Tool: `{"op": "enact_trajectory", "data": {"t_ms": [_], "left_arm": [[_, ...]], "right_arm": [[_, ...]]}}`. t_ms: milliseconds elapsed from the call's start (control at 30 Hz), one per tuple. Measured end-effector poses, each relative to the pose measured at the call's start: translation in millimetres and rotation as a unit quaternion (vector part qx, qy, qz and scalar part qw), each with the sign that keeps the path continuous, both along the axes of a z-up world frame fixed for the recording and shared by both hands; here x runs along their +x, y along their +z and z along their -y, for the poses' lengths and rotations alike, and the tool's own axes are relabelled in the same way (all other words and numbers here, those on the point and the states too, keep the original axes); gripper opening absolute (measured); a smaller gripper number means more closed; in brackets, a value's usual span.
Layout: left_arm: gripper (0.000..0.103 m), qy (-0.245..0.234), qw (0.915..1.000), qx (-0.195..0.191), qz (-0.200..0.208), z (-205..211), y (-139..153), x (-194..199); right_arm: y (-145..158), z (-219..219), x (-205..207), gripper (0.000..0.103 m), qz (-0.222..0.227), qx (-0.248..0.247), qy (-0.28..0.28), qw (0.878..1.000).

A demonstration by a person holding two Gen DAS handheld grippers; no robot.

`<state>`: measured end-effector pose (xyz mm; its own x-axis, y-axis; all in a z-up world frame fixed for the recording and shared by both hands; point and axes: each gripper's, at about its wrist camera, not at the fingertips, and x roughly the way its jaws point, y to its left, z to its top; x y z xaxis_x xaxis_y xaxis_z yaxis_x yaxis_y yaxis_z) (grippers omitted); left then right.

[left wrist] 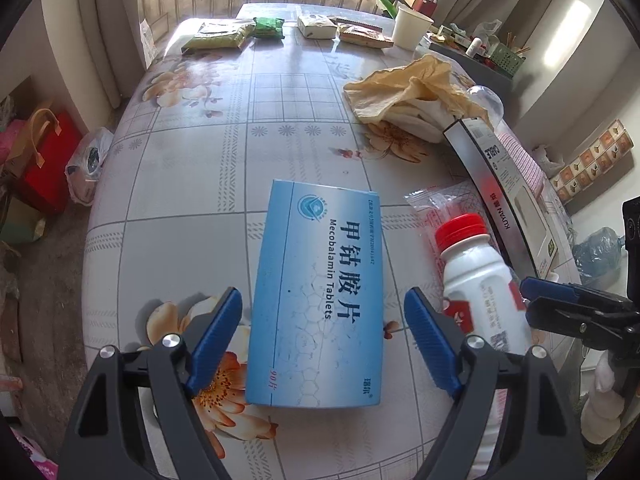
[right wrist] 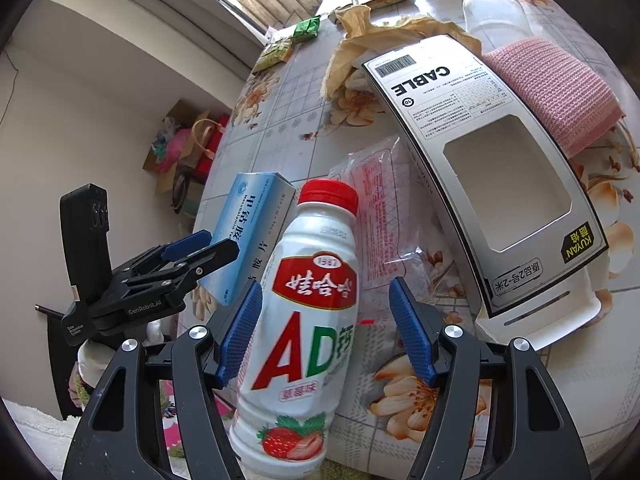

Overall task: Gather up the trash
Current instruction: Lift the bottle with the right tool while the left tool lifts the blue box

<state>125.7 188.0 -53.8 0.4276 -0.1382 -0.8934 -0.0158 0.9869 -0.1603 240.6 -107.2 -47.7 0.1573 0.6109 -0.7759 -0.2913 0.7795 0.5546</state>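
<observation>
In the left wrist view, the left gripper (left wrist: 323, 342) is hanging low in the frame with its blue pads spread wide on either side of a blue box (left wrist: 316, 300), which is lying flat on the flowered table (left wrist: 192, 184); gaps are showing between both pads and the box, so nothing is being held. Just right of the box a white bottle (left wrist: 482, 280) with a red cap is lying beside a clear bag (left wrist: 444, 204), and the right gripper is poking in from the right edge. A cable box (left wrist: 508, 200) is sitting at the right, a crumpled brown bag (left wrist: 416, 84) above it, and a paper cup (left wrist: 412, 26) at the top. In the right wrist view, the right gripper (right wrist: 326, 330) is filling the bottom, jaws standing open around the bottle (right wrist: 308, 320); the left pad is lying at or just beside the bottle's side, the right pad is standing clear, so no grip is showing. The blue box (right wrist: 248, 236) is sitting left of centre beside the left gripper (right wrist: 200, 248), and a pink cloth (right wrist: 552, 92) is lying at the upper right.
</observation>
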Motion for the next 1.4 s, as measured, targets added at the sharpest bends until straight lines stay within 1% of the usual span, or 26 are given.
{"op": "enact_trajectory", "data": {"t_ms": [200, 333, 567, 767, 833, 933, 1033, 1133, 1300, 1400], "left_arm": [[0.081, 0.000, 0.9998, 0.020, 0.001, 2, -6, 5], [0.081, 0.006, 0.9998, 0.019, -0.002, -2, -9, 5], [0.081, 0.030, 0.9994, 0.012, 0.009, -20, -3, 2], [0.081, 0.047, 0.9987, 0.007, 0.018, -35, 2, -2], [0.081, 0.051, 0.9986, 0.000, 0.018, -37, 3, -4], [0.081, 0.054, 0.9983, -0.013, 0.016, -39, 4, -7], [0.081, 0.052, 0.9983, -0.016, 0.020, -38, 6, -8], [0.081, 0.045, 0.9986, -0.017, 0.021, -33, 8, -8], [0.081, 0.037, 0.9989, -0.025, 0.015, -24, 3, -1], [0.081, 0.028, 0.9994, -0.021, 0.010, -17, 0, 3]], "right_arm": [[4, -14, 0, 0.063, 0.004, -0.012, 0.013, 1.000], [6, -22, -4, 0.063, -0.001, -0.001, 0.024, 1.000], [-4, -37, -10, 0.063, -0.045, 0.037, 0.038, 0.998], [-20, -51, -10, 0.063, -0.079, 0.039, 0.031, 0.996], [-23, -60, -11, 0.065, -0.076, 0.030, 0.034, 0.996], [-27, -70, -11, 0.065, -0.074, 0.012, 0.036, 0.997], [-31, -74, -11, 0.063, -0.081, 0.018, 0.036, 0.996], [-29, -77, -10, 0.061, -0.074, 0.018, 0.046, 0.996], [-25, -68, -12, 0.061, -0.063, 0.015, 0.047, 0.997], [-17, -55, -12, 0.060, -0.054, 0.022, 0.038, 0.998]]}}
